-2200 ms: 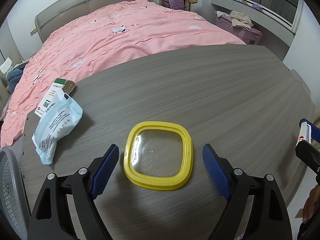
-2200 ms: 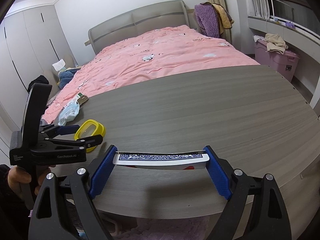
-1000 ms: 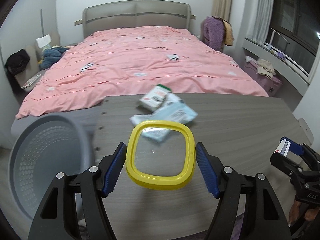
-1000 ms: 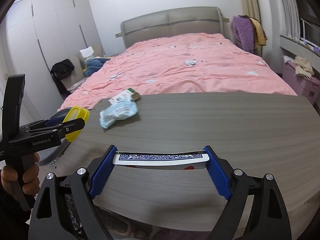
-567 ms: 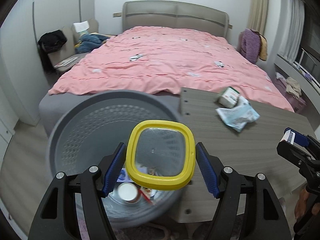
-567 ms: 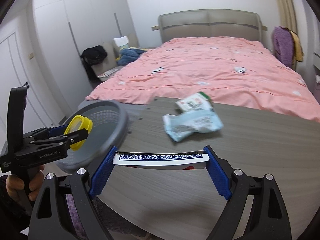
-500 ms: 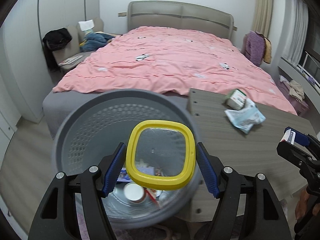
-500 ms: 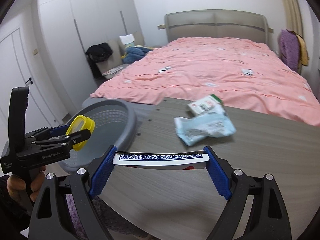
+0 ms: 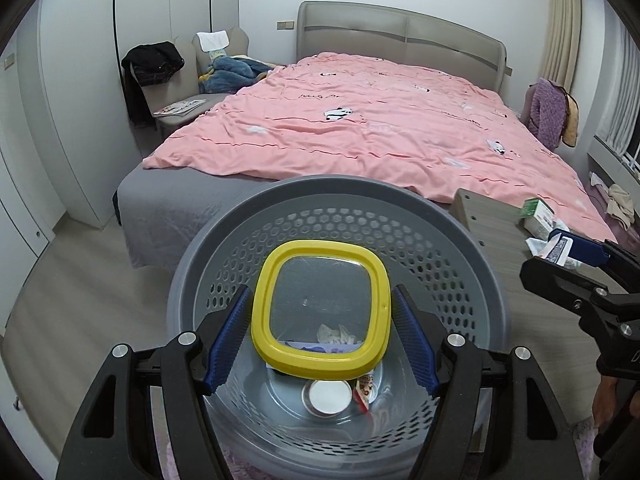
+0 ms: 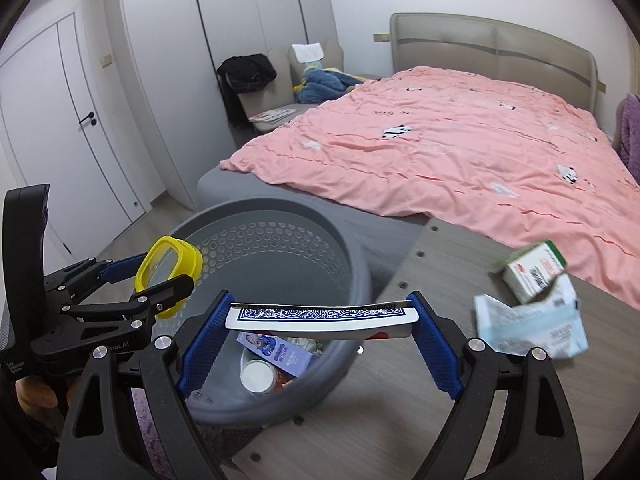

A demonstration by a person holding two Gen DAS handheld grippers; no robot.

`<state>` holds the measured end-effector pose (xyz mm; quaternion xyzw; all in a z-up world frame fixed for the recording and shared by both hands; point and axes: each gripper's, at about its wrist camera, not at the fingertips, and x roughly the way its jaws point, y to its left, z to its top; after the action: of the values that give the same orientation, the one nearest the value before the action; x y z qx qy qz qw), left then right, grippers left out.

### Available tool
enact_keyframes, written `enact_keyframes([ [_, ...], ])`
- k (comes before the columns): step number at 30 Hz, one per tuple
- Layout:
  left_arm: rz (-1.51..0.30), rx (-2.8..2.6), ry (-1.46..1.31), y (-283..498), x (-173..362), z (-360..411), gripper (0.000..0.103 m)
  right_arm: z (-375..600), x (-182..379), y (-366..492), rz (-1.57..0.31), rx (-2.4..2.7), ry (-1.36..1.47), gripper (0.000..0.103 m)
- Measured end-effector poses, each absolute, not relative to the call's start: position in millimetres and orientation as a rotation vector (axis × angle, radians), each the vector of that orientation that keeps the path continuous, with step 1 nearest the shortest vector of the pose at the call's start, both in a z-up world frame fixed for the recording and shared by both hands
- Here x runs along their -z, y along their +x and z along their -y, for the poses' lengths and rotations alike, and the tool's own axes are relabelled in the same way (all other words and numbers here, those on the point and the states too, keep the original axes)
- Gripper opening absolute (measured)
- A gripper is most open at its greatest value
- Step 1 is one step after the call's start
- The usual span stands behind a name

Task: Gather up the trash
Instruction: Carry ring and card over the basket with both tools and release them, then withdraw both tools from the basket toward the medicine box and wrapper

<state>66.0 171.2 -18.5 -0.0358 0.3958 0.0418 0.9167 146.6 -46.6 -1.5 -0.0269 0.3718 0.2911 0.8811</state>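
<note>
Left tool (image 9: 322,320) grips yellow lid (image 9: 320,312) above littered grey basket (image 9: 472,276).

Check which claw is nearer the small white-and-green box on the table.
Right. The right claw, shut on a playing card, sits at the table edge with the box ahead on its right. The left claw, holding the yellow lid, is over the gray bin, farther off.
</note>
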Motion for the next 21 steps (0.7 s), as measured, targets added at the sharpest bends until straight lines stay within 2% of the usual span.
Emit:
enact_keyframes([
  [9,-0.818,-0.129,-0.107,74,26,-184,0.068,29,6,160,-0.786,-0.635,-0.079,0.085],
  [12,-0.819,-0.143,-0.103,73,26,-187,0.069,27,6,160,-0.782,-0.637,-0.082,0.091],
  [13,-0.819,-0.148,-0.102,73,26,-188,0.070,28,5,159,-0.779,-0.637,-0.080,0.095],
  [15,-0.815,-0.157,-0.101,71,24,-189,0.078,31,4,158,-0.771,-0.635,-0.071,0.096],
  [21,-0.808,-0.169,-0.097,65,20,-189,0.079,35,0,154,-0.769,-0.628,-0.063,0.096],
])
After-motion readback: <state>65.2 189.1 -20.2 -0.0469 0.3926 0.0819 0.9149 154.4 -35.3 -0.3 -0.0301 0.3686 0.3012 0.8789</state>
